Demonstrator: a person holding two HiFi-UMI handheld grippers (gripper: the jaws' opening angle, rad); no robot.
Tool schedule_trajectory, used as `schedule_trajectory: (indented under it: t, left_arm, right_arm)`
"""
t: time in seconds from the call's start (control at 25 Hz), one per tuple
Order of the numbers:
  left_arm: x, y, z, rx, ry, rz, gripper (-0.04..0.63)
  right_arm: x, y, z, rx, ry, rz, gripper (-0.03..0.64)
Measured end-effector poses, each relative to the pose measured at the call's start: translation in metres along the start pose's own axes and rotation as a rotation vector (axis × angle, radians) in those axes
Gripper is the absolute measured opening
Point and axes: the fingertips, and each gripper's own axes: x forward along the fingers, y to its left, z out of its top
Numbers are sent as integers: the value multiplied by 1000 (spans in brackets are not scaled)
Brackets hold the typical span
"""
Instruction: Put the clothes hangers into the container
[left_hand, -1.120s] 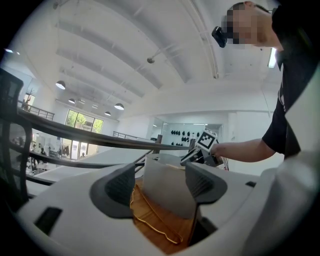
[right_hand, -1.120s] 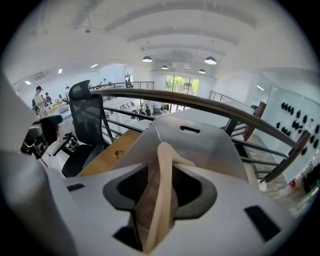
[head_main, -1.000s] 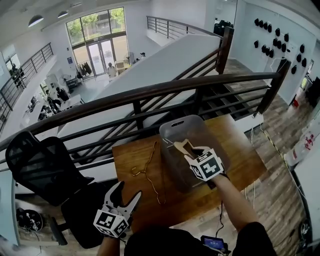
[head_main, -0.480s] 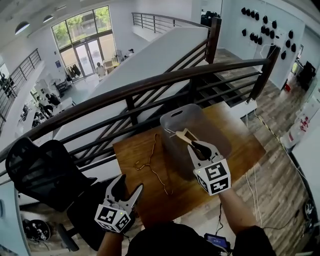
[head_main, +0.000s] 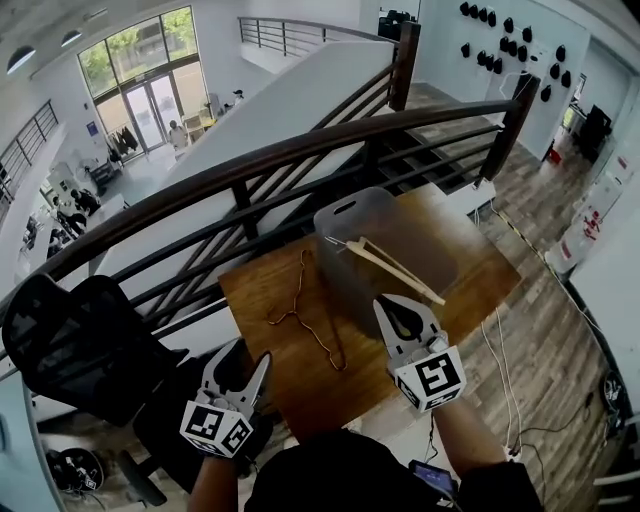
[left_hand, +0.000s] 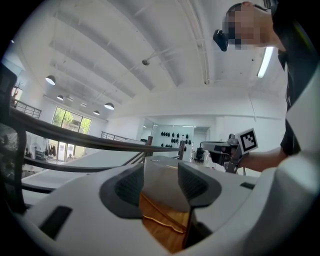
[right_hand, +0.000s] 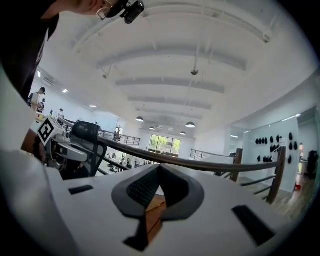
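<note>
Nearest: left claw (head_main: 243, 362), low off the near edge of the counter (head_main: 290, 385), closing with nothing between the pads; not yet on any hanger. To the right and slightly farther: right claw (head_main: 404, 305), closed and empty, drawn back toward the body from the container (head_main: 345, 210) it reached into a second ago. Beyond the left claw, flat on the counter and just left of the container: gold wire hanger (head_main: 305, 322), untouched, in the same place as before. Beyond the right claw: wooden hanger (head_main: 395, 270), released, lying slantwise in the container with its ends close to the rim; whether it has settled fully inside cannot be told. Judged state of the task: one hanger delivered, one remaining. Next step, as judged: bring a claw down over the wire hanger, close on the thin wire and lift it over the container wall. Caution: thin wire flat on wood, likely to slip from the pads. Farthest: railing (head_main: 300, 160) behind the counter.
</note>
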Motion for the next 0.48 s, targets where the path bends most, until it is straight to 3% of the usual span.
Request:
schedule_trajectory:
  t: [0.12, 0.48]
  left_arm:
    - [-8, 2, -6, -1, 7, -2, 178]
    - [-26, 22, -25, -36, 39, 50, 175]
  right_arm:
    - [-2, 19, -14, 20, 20, 27, -5]
    - [20, 70, -72, 12, 136, 130, -5]
